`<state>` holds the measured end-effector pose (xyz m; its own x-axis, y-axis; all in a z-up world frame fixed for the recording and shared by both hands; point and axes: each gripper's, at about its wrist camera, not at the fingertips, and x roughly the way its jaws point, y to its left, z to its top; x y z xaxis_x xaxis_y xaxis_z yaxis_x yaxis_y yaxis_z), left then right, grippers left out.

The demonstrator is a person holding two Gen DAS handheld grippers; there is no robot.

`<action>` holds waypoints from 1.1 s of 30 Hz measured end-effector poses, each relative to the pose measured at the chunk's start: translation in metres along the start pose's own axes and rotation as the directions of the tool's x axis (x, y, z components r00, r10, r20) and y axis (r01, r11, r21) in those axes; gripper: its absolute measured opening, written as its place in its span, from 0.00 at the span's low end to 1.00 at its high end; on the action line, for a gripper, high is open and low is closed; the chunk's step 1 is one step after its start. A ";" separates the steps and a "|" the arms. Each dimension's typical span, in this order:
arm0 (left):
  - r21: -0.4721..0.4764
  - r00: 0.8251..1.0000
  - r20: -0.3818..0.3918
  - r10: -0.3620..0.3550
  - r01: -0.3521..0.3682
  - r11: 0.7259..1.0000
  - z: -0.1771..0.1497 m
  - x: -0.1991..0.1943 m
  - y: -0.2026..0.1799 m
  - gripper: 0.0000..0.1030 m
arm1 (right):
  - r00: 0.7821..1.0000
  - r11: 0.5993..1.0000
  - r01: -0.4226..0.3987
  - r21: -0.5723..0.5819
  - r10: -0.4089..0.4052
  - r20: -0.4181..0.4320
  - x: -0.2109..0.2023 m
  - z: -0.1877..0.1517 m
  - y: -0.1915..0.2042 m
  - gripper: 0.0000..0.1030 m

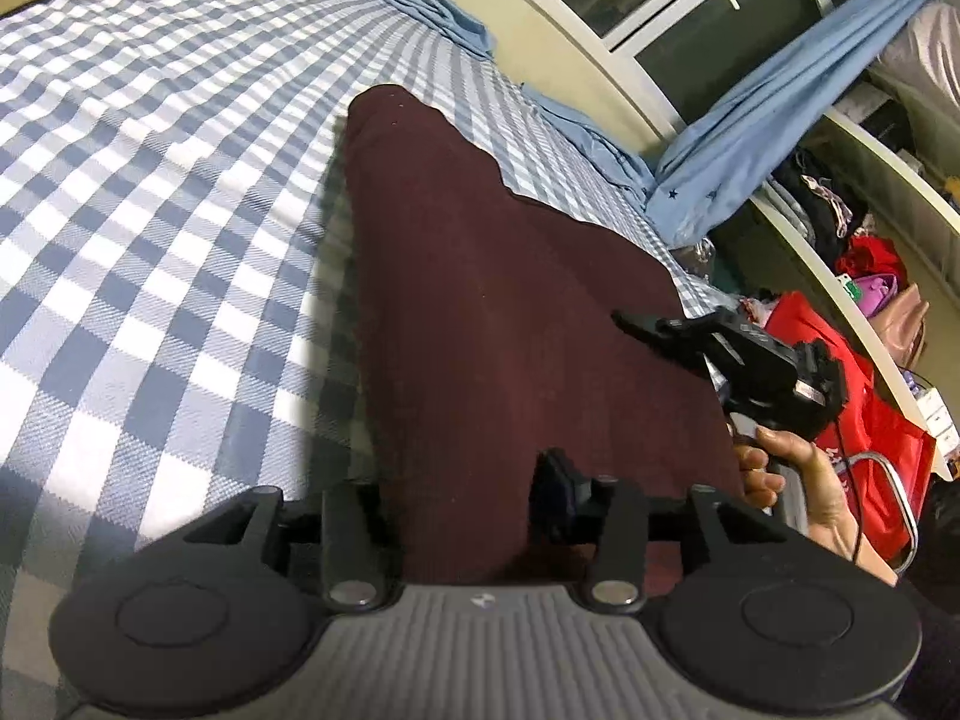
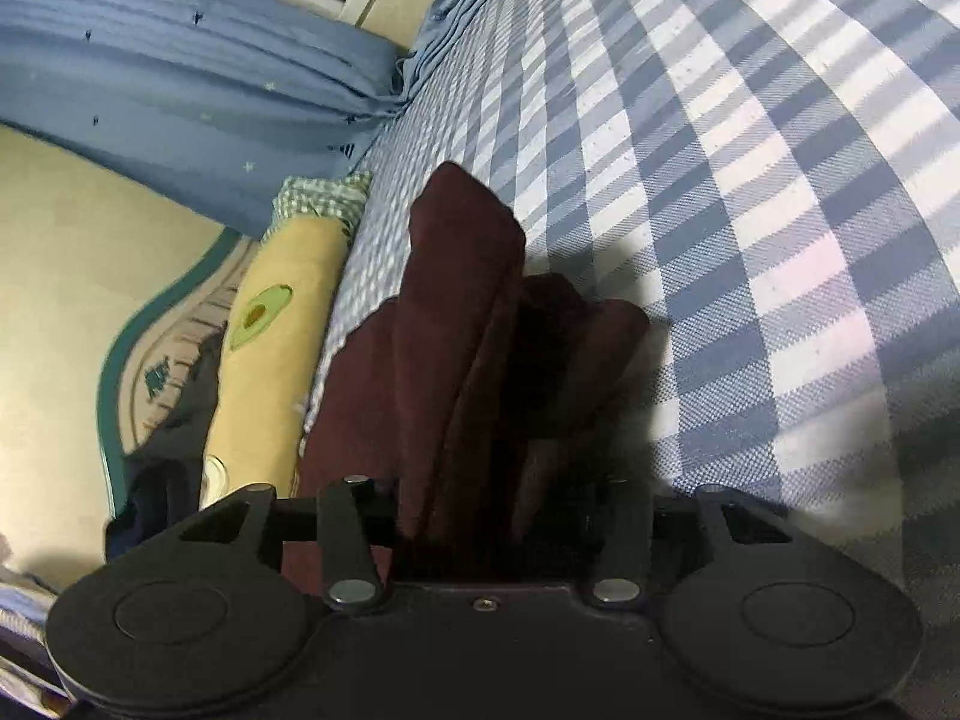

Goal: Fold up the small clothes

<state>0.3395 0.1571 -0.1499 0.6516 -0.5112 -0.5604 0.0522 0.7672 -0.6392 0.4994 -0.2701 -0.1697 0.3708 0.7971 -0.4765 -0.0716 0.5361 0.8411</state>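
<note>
Maroon cloth runs long-ways straight out from my left gripper, lying on the checked bed sheet, and both jaws look clamped on its near edge. Right gripper has a bunched corner pinched too, right by the bed's side edge, so the open room for folding is out across the sheet

A garment lies on the bed between both tongs, the right tongs at its right edge, a curtain beyond.
</note>
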 end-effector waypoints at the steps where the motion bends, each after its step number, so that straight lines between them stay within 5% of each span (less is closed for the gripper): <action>1: 0.005 1.000 0.002 0.007 -0.007 1.000 -0.001 0.000 -0.002 0.49 | 1.000 1.000 -0.002 0.000 0.002 0.008 -0.004 0.000 0.001 0.62; 5: 0.016 1.000 0.003 0.022 -0.022 1.000 -0.003 0.000 -0.007 0.61 | 0.999 1.000 0.019 -0.016 -0.018 0.051 -0.030 -0.002 0.000 0.84; 11: 0.067 0.997 0.011 0.072 -0.073 0.995 -0.010 -0.008 -0.023 0.76 | 0.994 0.997 0.044 -0.066 -0.037 0.104 -0.081 -0.015 0.000 0.85; 13: 0.075 0.994 0.015 0.109 -0.110 0.991 -0.013 -0.012 -0.029 0.90 | 0.993 0.997 0.028 -0.072 -0.020 0.116 -0.098 -0.023 0.002 0.85; 15: 0.081 0.983 0.035 0.179 -0.181 0.980 -0.017 -0.022 -0.035 0.99 | 0.991 0.995 0.013 -0.095 0.000 0.133 -0.115 -0.033 0.008 0.85; 19: 0.174 0.927 0.075 0.369 -0.376 0.910 -0.026 -0.048 -0.051 0.99 | 0.984 0.970 0.073 -0.234 -0.032 0.174 -0.150 -0.060 0.035 0.96; 24: 0.142 0.907 0.164 0.387 -0.410 0.901 -0.027 -0.097 -0.057 0.99 | 0.968 0.919 0.150 -0.364 -0.063 0.241 -0.190 -0.101 0.061 0.99; 27: 0.145 0.898 0.209 0.387 -0.419 0.896 -0.023 -0.109 -0.064 0.99 | 0.950 0.848 0.268 -0.457 -0.153 0.273 -0.191 -0.131 0.068 0.95; 30: 0.195 0.864 0.230 0.447 -0.491 0.849 -0.017 -0.095 -0.072 0.99 | 0.935 0.773 0.349 -0.530 -0.248 0.255 -0.168 -0.155 0.064 0.74; 33: 0.235 0.854 0.238 0.463 -0.513 0.826 -0.012 -0.075 -0.082 0.99 | 0.946 0.785 0.324 -0.528 -0.271 0.178 -0.145 -0.165 0.053 0.53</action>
<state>0.2775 0.1279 -0.0620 0.7606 0.0104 -0.6492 -0.1135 0.9866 -0.1171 0.2894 -0.3114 -0.0982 0.5353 0.5594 -0.6329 -0.4246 0.8259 0.3709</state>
